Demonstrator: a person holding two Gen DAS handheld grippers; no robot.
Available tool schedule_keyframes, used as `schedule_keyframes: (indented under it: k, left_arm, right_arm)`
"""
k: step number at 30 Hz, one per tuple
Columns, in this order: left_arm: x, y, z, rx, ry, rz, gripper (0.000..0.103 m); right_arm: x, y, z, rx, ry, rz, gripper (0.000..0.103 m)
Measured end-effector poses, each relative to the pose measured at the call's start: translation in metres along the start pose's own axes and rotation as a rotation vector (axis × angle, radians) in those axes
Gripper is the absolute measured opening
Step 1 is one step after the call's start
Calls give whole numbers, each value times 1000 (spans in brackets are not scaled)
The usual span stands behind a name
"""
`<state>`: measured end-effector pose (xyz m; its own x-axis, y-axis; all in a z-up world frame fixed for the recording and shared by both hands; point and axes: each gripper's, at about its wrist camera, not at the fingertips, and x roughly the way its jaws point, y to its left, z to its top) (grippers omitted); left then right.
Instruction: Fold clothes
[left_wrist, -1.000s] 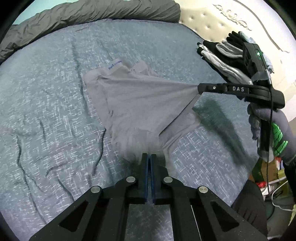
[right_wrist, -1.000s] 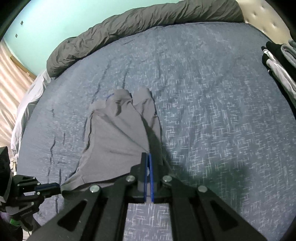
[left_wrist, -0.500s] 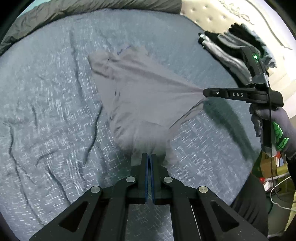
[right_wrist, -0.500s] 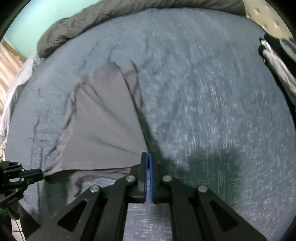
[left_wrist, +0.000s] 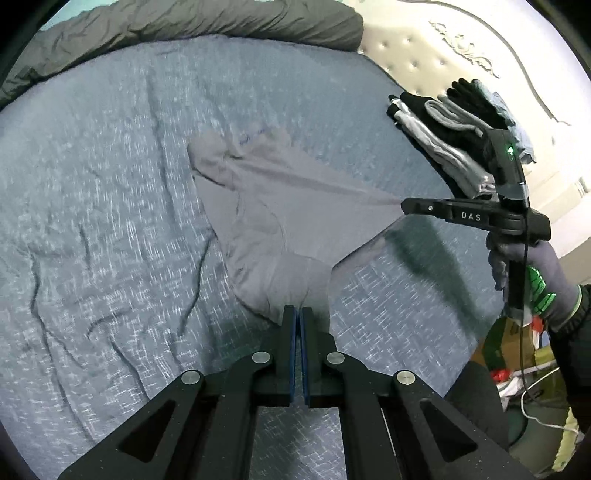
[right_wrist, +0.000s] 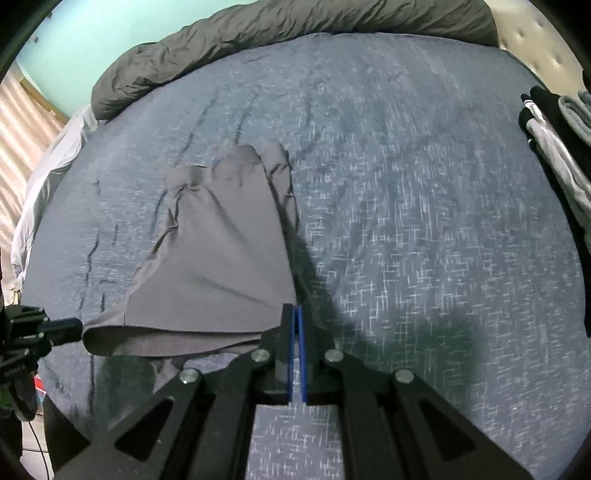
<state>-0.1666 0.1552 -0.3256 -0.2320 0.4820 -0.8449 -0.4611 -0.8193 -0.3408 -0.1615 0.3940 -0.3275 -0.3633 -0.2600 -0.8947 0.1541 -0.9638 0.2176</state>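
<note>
Grey shorts (left_wrist: 280, 214) are held stretched over a blue bed (left_wrist: 110, 221), pinched by left tool (left_wrist: 298, 314) and right tool (right_wrist: 294, 312).

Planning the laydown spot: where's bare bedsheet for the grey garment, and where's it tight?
Free: the bedsheet between the grey garment and the folded clothes stack, and the strip up to the dark duvet. Also left of the garment in the left wrist view. Crowded: the stack's edge by the headboard.
</note>
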Motion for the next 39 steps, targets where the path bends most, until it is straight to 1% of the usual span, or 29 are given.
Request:
schedule_keyframes:
  k: [2,6,9,11,13,15,16,17,18,19,20,23,25,26,27,29,32,35,39]
  left_arm:
    - [6,-1,-3,7,20,4,2]
    - [39,1,-14,-4,91,18,2]
    - [36,8,-11,-26,81,21,2]
    - [34,12,-9,-40,73,23,2]
    - [32,17,-8,-55,66,25,4]
    - [30,22,-6,-69,59,27,10]
    - [27,25,-4,-77,51,28,19]
    - [22,31,3,-88,32,30,34]
    - [23,36,12,-100,17,39,41]
    - [24,42,21,-113,1,47,48]
    - [25,48,30,-125,-14,56,48]
    - [27,64,57,-163,-61,82,48]
    - [29,76,75,-189,-92,100,48]
    - [30,81,84,-201,-107,109,48]
    - [33,87,93,-215,-119,117,48]
    - [47,95,104,-239,-117,126,48]
    - [65,103,114,-250,-107,127,48]
    - [79,112,118,-268,-99,120,48]
    - [93,123,118,-295,-89,104,48]
  right_arm:
    - [4,-1,-3,-10,17,-12,1]
    - [29,-8,-17,-1,86,-34,2]
    - [45,-16,-25,39,112,-23,2]
    - [48,-21,-27,64,108,6,2]
    - [46,-22,-26,72,100,38,2]
    - [41,-24,-21,73,89,62,4]
    - [37,-25,-17,72,79,65,8]
    - [31,-25,-11,75,53,76,11]
    - [23,-26,-5,80,16,90,19]
    - [16,-27,1,84,-20,105,23]
    - [11,-27,9,93,-55,125,25]
    - [9,-21,40,109,-127,196,27]
    - [19,-10,57,86,-140,243,32]
    - [27,-2,65,73,-133,251,35]
    - [36,4,74,63,-124,238,35]
    - [56,12,99,58,-112,220,35]
    - [78,11,121,49,-98,215,35]
    - [97,22,133,16,-82,178,35]
    - [119,25,139,-22,-63,159,35]
